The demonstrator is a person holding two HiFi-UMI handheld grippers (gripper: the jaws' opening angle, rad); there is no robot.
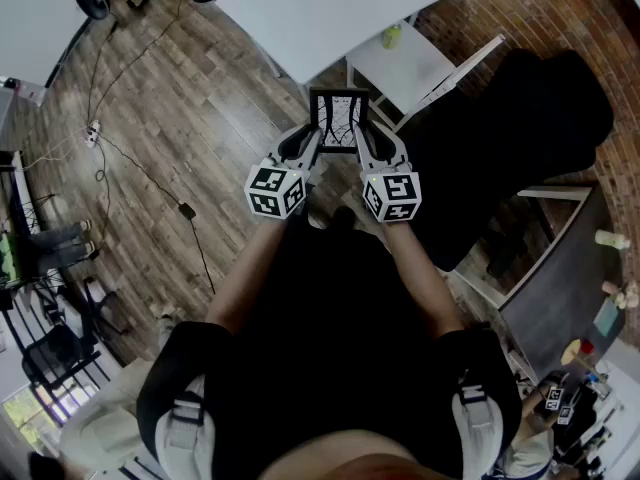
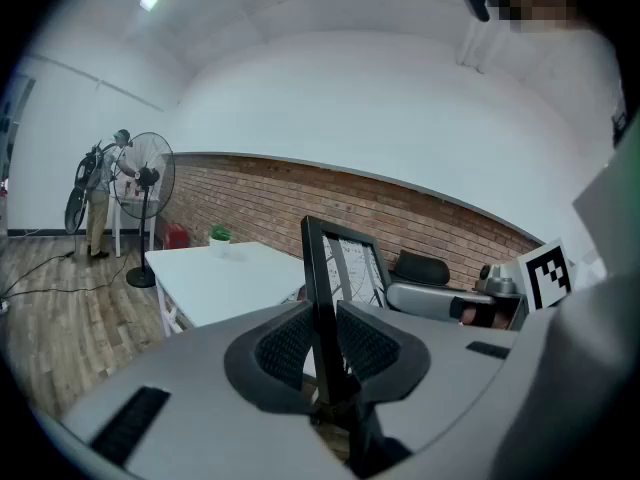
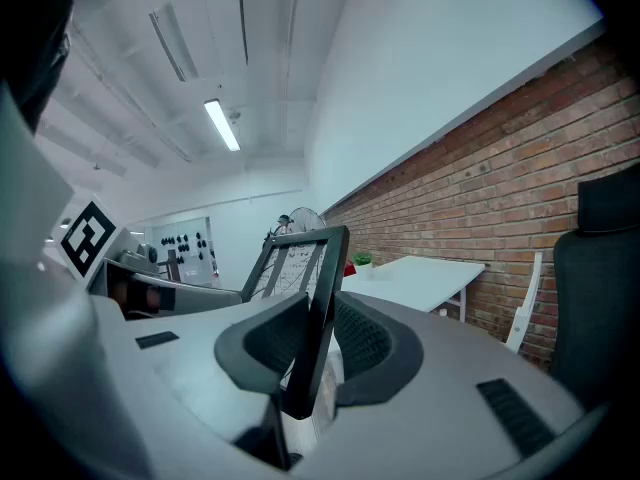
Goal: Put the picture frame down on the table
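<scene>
Room had wood floor and brick wall; white bench stood ahead. Picture frame was upright in air near bench edge, seemingly not yet on it. Left tool was clamped on its left edge, right tool on its right edge. Setting down and release were left.

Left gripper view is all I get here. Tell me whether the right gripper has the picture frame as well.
Observer: Yes. In the right gripper view, the right gripper has its jaws closed on the picture frame, on the opposite side edge.
Operator: Now say where the frame is in the room.
Observer: In the head view it hangs in the air between the left gripper and the right one, over the wooden floor and just short of the white table.
</scene>
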